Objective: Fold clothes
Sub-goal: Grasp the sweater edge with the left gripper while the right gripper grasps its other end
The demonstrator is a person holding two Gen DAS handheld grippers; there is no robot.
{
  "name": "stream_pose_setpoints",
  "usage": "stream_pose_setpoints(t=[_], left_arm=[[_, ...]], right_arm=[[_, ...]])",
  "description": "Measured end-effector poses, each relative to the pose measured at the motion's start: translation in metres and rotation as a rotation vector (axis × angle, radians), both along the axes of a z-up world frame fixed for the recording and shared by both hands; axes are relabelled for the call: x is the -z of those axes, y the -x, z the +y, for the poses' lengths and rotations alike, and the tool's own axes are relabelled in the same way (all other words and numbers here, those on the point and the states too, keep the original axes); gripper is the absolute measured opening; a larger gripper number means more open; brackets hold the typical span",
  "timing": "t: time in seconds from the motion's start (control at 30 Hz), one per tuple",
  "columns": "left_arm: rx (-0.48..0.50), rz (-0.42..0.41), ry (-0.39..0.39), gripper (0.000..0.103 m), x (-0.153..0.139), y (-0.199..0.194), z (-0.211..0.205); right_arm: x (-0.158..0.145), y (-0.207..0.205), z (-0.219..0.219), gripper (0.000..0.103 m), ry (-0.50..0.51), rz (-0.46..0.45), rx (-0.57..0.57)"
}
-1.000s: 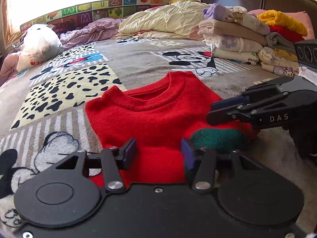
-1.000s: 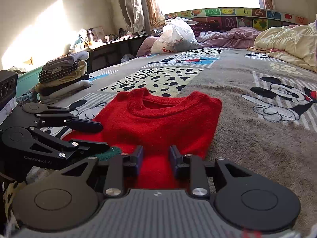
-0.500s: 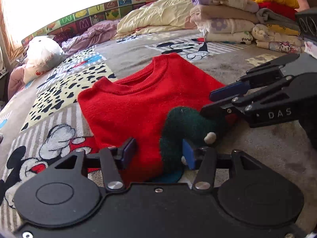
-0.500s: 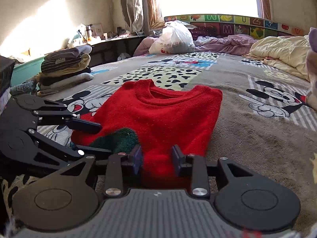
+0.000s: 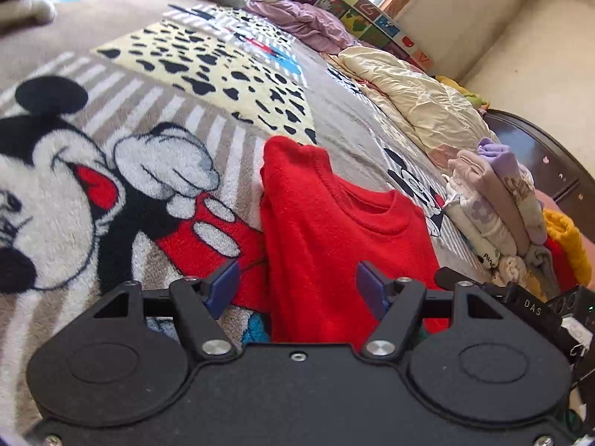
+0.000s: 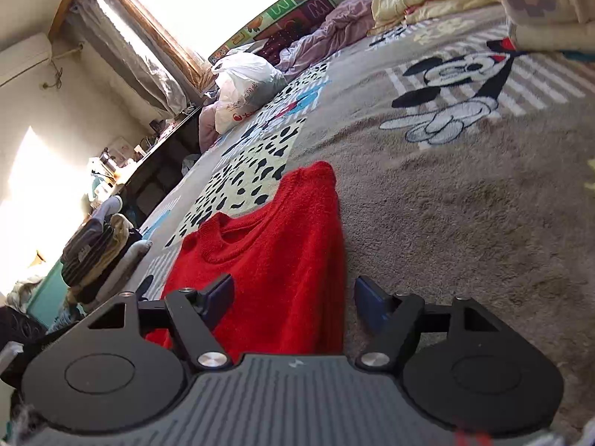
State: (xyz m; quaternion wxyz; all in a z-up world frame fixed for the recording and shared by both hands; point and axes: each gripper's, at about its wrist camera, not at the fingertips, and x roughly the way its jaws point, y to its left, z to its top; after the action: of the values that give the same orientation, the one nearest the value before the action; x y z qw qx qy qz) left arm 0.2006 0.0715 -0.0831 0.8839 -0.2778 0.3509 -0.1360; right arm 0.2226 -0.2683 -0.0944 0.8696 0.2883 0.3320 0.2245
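A red knitted sweater [image 5: 334,245] lies folded on the cartoon-print blanket [image 5: 148,156], collar away from me. My left gripper [image 5: 297,290] is open over the sweater's near left edge, blue pads apart, with cloth between them but not pinched. My right gripper [image 6: 293,297] is open over the sweater's near right edge [image 6: 282,260]. The right gripper also shows at the right of the left wrist view [image 5: 498,293]. A sliver of dark green cloth [image 5: 422,334] shows by the left gripper's right finger.
A stack of folded clothes [image 5: 494,204] stands at the right by the dark headboard [image 5: 539,156]. A cream duvet [image 5: 412,100] and a white plastic bag [image 6: 241,89] lie at the far end. Another folded pile [image 6: 96,249] sits at the left bed edge.
Both grippers have tilted sideways and opened wider. The green part of the garment that lay beside the left gripper is now almost hidden. The sweater looks narrower.
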Motion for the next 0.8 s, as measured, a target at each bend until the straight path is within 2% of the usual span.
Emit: stream_pose_setpoints(t=[0.07,0.13,0.17,0.2,0.23,0.3,0.33,0.37,0.43,0.5,0.53,0.57,0.6,0.63,0.67,0.73,0.8], left_arm=[[-0.002,0.012,0.068,0.067,0.006,-0.009,-0.001],[-0.005,0.019,0.097,0.063,0.008,-0.017,-0.007],[-0.005,0.022,0.102,0.060,0.008,-0.020,-0.011],[-0.001,0.024,0.094,0.052,0.007,-0.020,-0.017],[0.001,0.031,0.097,0.035,0.008,-0.019,-0.021],[-0.008,0.041,0.121,0.027,0.010,-0.017,-0.023],[-0.012,0.041,0.134,0.025,0.008,-0.014,-0.023],[-0.009,0.045,0.151,0.025,0.003,-0.009,-0.022],[0.000,0.052,0.190,0.024,-0.009,0.003,-0.019],[0.012,0.059,0.238,0.026,-0.016,0.023,-0.010],[0.014,0.067,0.245,0.029,-0.016,0.032,-0.007],[0.019,0.080,0.218,0.032,-0.010,0.038,-0.005],[0.022,0.107,0.191,0.049,0.001,0.042,-0.001],[0.015,0.124,0.196,0.052,0.011,0.047,0.005],[0.010,0.110,0.225,0.052,0.015,0.053,0.011],[-0.001,0.090,0.240,0.056,0.016,0.063,0.018],[-0.006,0.084,0.244,0.058,0.014,0.067,0.019]], right_arm=[[0.011,-0.018,0.000,0.070,-0.083,0.040,0.005],[0.022,-0.034,-0.001,0.064,-0.190,0.088,0.017],[0.023,-0.035,0.001,0.062,-0.189,0.093,0.018],[0.024,-0.035,0.004,0.062,-0.189,0.098,0.018],[0.025,-0.036,0.006,0.061,-0.188,0.102,0.018],[0.027,-0.036,0.011,0.046,-0.186,0.112,0.018],[0.028,-0.037,0.013,0.033,-0.185,0.117,0.019],[0.026,-0.031,0.011,0.030,-0.220,0.133,0.027],[0.023,-0.020,0.006,0.029,-0.288,0.163,0.043],[0.007,0.004,0.002,0.029,-0.326,0.147,0.036],[0.005,0.014,-0.002,0.032,-0.350,0.162,0.042],[0.007,0.022,-0.005,0.044,-0.350,0.189,0.052],[0.013,0.027,-0.011,0.052,-0.320,0.198,0.081],[0.019,0.033,-0.016,0.054,-0.290,0.208,0.110],[0.023,0.035,-0.021,0.045,-0.320,0.198,0.115],[0.031,0.039,-0.030,0.046,-0.381,0.180,0.124],[0.023,0.029,-0.024,0.049,-0.317,0.150,0.109]])
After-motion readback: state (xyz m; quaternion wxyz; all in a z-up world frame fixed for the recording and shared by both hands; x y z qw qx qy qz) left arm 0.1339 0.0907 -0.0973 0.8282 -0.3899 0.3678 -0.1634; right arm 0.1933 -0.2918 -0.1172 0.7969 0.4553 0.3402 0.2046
